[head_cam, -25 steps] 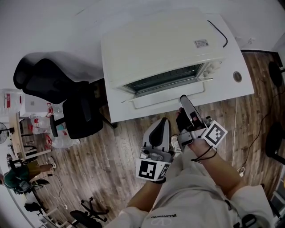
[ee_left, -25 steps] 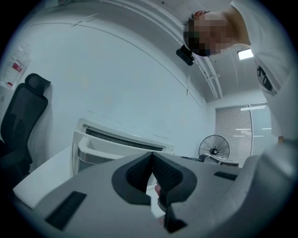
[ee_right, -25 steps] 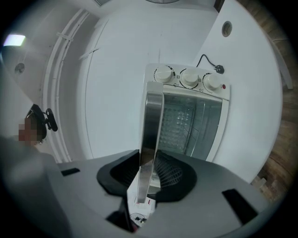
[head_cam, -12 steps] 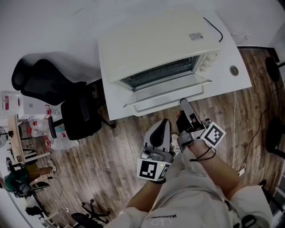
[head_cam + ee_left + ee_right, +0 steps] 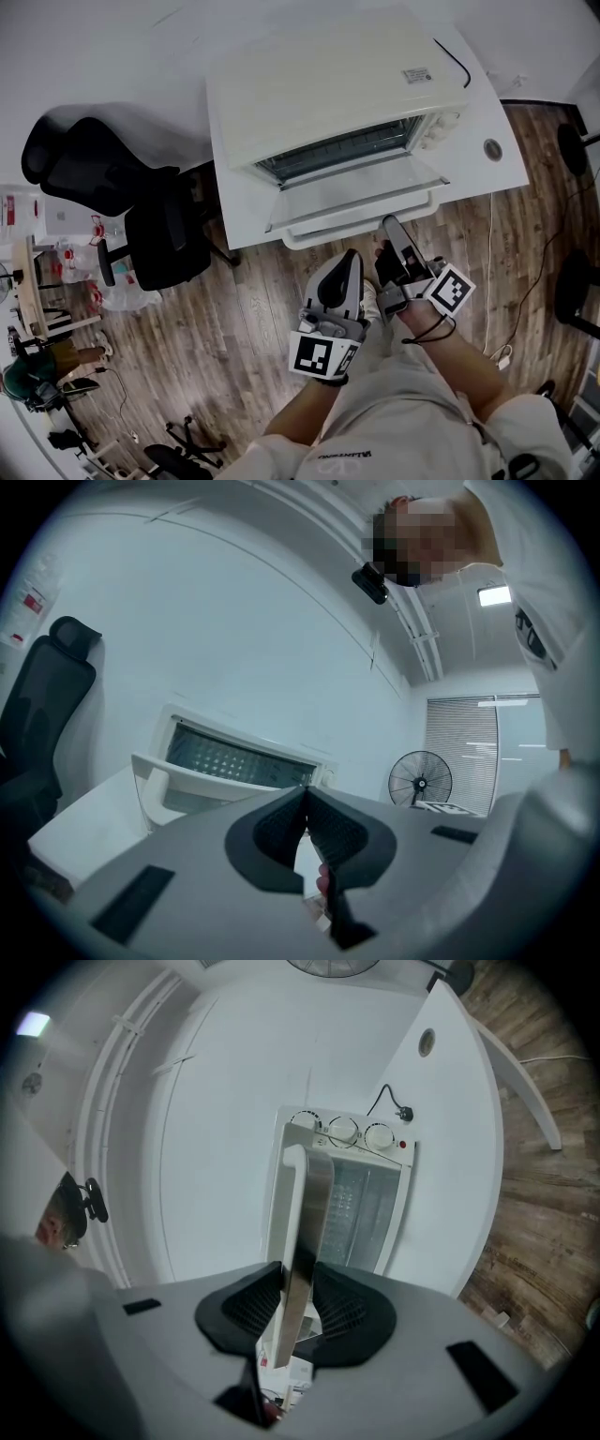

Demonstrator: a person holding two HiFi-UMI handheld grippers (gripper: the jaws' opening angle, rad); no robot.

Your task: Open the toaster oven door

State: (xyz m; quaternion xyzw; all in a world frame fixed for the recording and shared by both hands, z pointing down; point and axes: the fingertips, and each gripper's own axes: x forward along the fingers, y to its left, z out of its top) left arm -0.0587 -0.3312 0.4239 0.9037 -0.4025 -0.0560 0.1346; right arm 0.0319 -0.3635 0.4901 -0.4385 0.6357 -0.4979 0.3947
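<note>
So the toaster oven (image 5: 328,94) sits on a white table (image 5: 492,178) pushed against a white wall (image 5: 112,56). Its door (image 5: 356,192) is already tipped partway open, top edge leaning out toward the person. The right claw (image 5: 390,225) has the handle (image 5: 347,228) between its jaws. In the right gripper view the metal bar runs straight through the gap and the pads look pressed on both sides of it, though the fisheye makes it hard to swear how tight that squeeze is. The key bit: in the head view the handle lies at 12 o'clock from the right claw and its long axis runs roughly 9 to 3 o'clock, tilted up a touch at the 3 end. The claw is on it a little toward the 3 o'clock side of the middle. The hinge is along the bottom of the door, so the pull probably wants to go toward 6 o'clock and downward, keeping the bar square in the jaws so it doesn't slip out. The left claw (image 5: 349,258) hangs at about 8 o'clock from the right one, just beside it and farther from the door, jaws closed together on nothing. Below is wood-plank floor (image 5: 234,319), with a black office chair (image 5: 112,178) at 9 o'clock of the table and a standing fan (image 5: 420,778) in the room.
</note>
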